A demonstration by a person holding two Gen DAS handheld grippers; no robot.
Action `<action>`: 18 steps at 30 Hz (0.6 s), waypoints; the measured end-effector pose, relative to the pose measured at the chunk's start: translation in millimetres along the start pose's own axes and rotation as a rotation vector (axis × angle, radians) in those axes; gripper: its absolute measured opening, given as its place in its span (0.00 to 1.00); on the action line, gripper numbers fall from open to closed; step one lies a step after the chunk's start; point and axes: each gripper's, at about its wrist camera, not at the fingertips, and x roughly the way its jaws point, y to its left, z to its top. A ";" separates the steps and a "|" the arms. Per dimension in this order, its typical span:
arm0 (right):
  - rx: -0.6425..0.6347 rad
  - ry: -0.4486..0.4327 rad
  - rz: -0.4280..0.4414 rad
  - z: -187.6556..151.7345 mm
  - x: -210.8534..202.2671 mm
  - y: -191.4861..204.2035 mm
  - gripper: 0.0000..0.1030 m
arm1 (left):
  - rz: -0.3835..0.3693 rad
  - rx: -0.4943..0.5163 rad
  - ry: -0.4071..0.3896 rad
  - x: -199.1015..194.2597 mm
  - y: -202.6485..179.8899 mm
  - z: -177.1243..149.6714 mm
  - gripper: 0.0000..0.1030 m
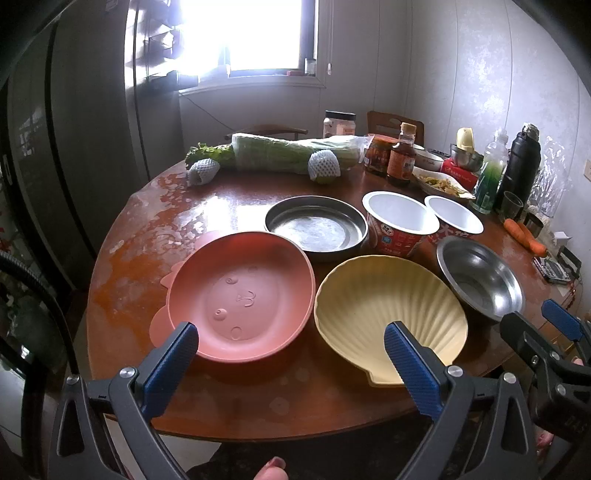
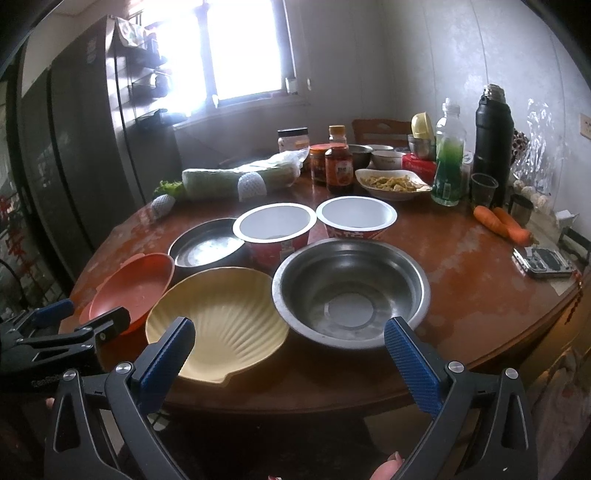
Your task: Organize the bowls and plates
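Blown-out window [image 1: 258, 33] backlights both views; glare streaks the tabletop [image 1: 166, 221]; fisheye edges bend and darken.

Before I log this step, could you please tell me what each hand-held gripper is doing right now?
Left hand-held gripper: open, holding nothing, above the table's near edge.
Right hand-held gripper: open, holding nothing.

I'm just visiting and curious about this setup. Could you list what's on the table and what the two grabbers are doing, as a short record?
front row: pink plate, yellow shell dish, steel bowl
back row: steel pan, two paper noodle cups, all look empty
left gripper: open, holding nothing
right gripper: open, holding nothing
stacking: none yet
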 end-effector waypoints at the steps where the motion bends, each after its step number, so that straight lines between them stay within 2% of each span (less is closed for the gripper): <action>1: -0.001 0.001 0.001 0.1 0.0 0.2 1.00 | 0.001 0.001 0.001 0.4 0.2 0.1 0.98; 18: 0.007 -0.010 -0.003 0.1 1.5 -0.6 1.00 | -0.010 -0.012 -0.012 -0.4 5.0 0.9 0.98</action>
